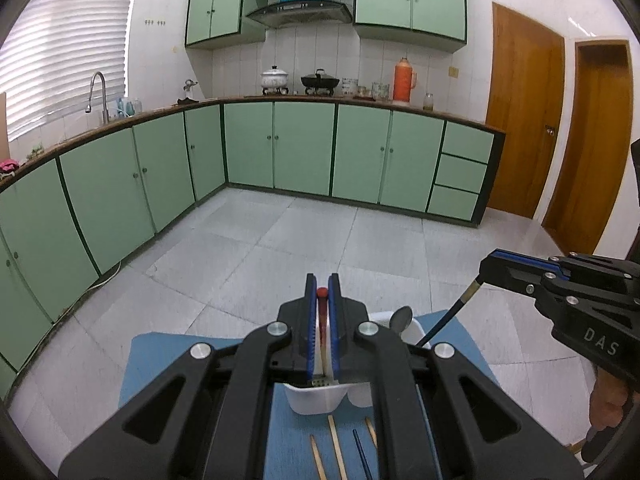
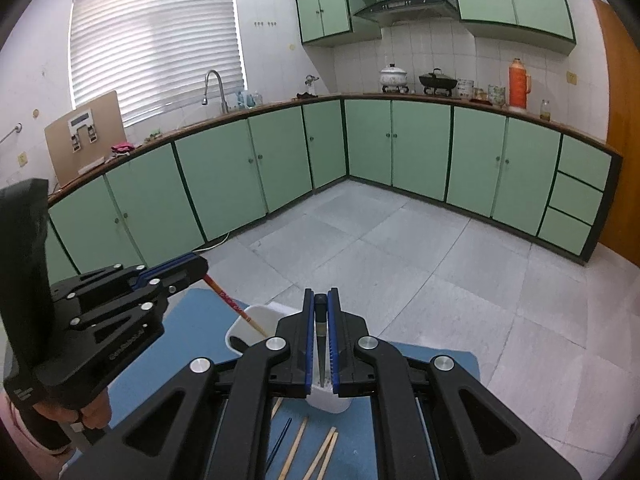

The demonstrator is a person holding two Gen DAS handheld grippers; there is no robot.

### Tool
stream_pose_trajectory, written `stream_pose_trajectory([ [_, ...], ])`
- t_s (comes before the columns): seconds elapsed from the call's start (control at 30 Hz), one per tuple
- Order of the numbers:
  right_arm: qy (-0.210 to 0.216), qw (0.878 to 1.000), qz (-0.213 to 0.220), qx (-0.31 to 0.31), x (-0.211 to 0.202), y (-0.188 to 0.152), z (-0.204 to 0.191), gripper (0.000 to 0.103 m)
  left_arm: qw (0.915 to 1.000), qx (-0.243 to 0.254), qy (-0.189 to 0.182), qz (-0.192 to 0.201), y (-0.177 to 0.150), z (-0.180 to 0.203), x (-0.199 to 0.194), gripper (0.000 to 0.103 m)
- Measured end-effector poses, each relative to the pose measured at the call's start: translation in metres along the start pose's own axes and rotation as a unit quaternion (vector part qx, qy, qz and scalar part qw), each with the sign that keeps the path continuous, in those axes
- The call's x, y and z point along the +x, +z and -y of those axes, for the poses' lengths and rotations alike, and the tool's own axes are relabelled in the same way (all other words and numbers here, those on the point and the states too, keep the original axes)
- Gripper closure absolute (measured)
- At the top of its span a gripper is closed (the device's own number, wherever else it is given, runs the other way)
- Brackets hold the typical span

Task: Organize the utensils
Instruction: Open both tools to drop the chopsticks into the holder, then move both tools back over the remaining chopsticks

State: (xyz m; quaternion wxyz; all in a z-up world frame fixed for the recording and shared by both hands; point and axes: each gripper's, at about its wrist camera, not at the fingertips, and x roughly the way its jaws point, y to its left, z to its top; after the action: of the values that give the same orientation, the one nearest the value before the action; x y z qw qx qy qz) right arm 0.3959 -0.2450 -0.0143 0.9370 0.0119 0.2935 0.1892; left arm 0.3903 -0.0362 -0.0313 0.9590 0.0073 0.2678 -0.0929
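Two chopsticks [image 1: 321, 320] over holder rim [image 1: 316, 394]

Much of the blue mat and white holder hidden behind the black grippers.

In the left wrist view, the left gripper [image 1: 322, 280] covers most of the white holder [image 1: 316, 400]. At six o'clock, the loose chopsticks [image 1: 337, 448] run off the bottom edge. At three o'clock, the right gripper [image 1: 486, 266] hides its black chopstick's top; the lower end vanishes behind the holder's rim.
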Motion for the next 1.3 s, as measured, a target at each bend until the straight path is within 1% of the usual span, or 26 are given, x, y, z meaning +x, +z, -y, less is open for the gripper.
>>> stream_pose_trajectory([
  [0.1, 0.003, 1.0, -0.002, 0.003, 0.0, -0.001, 0.001, 0.095, 1.0, -0.004, -0.003, -0.007, -0.002, 0.0, -0.001, 0.097],
  [0.13, 0.004, 1.0, 0.001, 0.004, -0.002, -0.001, 0.001, 0.09, 1.0, -0.005, -0.003, -0.007, -0.002, -0.001, -0.002, 0.097],
  [0.17, 0.006, 1.0, 0.003, 0.004, -0.005, -0.001, 0.001, 0.088, 1.0, -0.005, -0.003, -0.006, -0.003, -0.001, -0.004, 0.096],
  [0.23, 0.009, 1.0, 0.007, 0.005, -0.01, -0.001, 0.001, 0.087, 1.0, -0.006, -0.002, -0.005, -0.002, -0.003, -0.005, 0.091],
  [0.27, 0.009, 1.0, 0.009, 0.006, -0.013, -0.002, 0.001, 0.082, 0.9999, -0.009, -0.002, -0.004, -0.003, -0.005, -0.008, 0.089],
  [0.3, 0.008, 1.0, 0.012, 0.006, -0.017, -0.003, 0.001, 0.079, 0.9999, -0.011, -0.002, -0.002, -0.003, -0.005, -0.011, 0.084],
  [0.33, 0.005, 1.0, 0.015, 0.005, -0.02, -0.002, 0.002, 0.069, 0.9999, -0.013, -0.001, 0.0, -0.004, -0.006, -0.014, 0.08],
  [0.37, 0.0, 1.0, 0.021, 0.003, -0.025, -0.004, 0.001, 0.062, 0.9999, -0.014, -0.001, 0.003, -0.006, -0.005, -0.017, 0.074],
  [0.43, -0.002, 1.0, 0.03, 0.001, -0.035, -0.008, 0.0, 0.058, 0.9998, -0.016, 0.0, 0.012, -0.009, -0.007, -0.028, 0.064],
  [0.47, -0.002, 0.999, 0.033, 0.001, -0.039, -0.01, -0.001, 0.054, 0.9997, -0.017, 0.0, 0.015, -0.01, -0.007, -0.032, 0.062],
  [0.57, -0.011, 0.999, 0.047, 0.004, -0.055, -0.018, -0.001, 0.045, 0.9994, -0.019, 0.002, 0.029, -0.018, -0.007, -0.05, 0.053],
  [0.63, -0.011, 0.998, 0.056, 0.006, -0.067, -0.028, -0.002, 0.04, 0.999, -0.018, 0.007, 0.04, -0.027, -0.006, -0.065, 0.043],
  [0.67, -0.012, 0.998, 0.06, 0.006, -0.072, -0.033, -0.002, 0.037, 0.9987, -0.018, 0.01, 0.046, -0.034, -0.006, -0.074, 0.042],
  [0.77, -0.018, 0.998, 0.066, 0.011, -0.087, -0.053, -0.006, 0.035, 0.9987, -0.023, 0.009, 0.046, -0.051, -0.005, -0.09, 0.038],
  [0.83, -0.023, 0.998, 0.065, 0.014, -0.095, -0.069, -0.008, 0.035, 0.9988, -0.024, 0.011, 0.04, -0.069, -0.003, -0.101, 0.036],
  [1.0, -0.046, 0.997, 0.054, 0.032, -0.108, -0.118, -0.014, 0.035, 0.9993, -0.013, 0.028, 0.02, -0.113, 0.003, -0.119, 0.032],
  [1.1, -0.069, 0.996, 0.033, 0.043, -0.109, -0.158, -0.019, 0.035, 0.9993, -0.002, 0.037, -0.001, -0.142, 0.006, -0.124, 0.029],
  [1.2, -0.07, 0.995, 0.007, 0.064, -0.105, -0.189, -0.022, 0.035, 0.9988, 0.001, 0.038, -0.032, -0.172, 0.007, -0.125, 0.028],
  [1.3, -0.08, 0.993, -0.031, 0.079, -0.096, -0.226, -0.023, 0.035, 0.9971, -0.002, 0.037, -0.067, -0.2, 0.006, -0.123, 0.027],
])
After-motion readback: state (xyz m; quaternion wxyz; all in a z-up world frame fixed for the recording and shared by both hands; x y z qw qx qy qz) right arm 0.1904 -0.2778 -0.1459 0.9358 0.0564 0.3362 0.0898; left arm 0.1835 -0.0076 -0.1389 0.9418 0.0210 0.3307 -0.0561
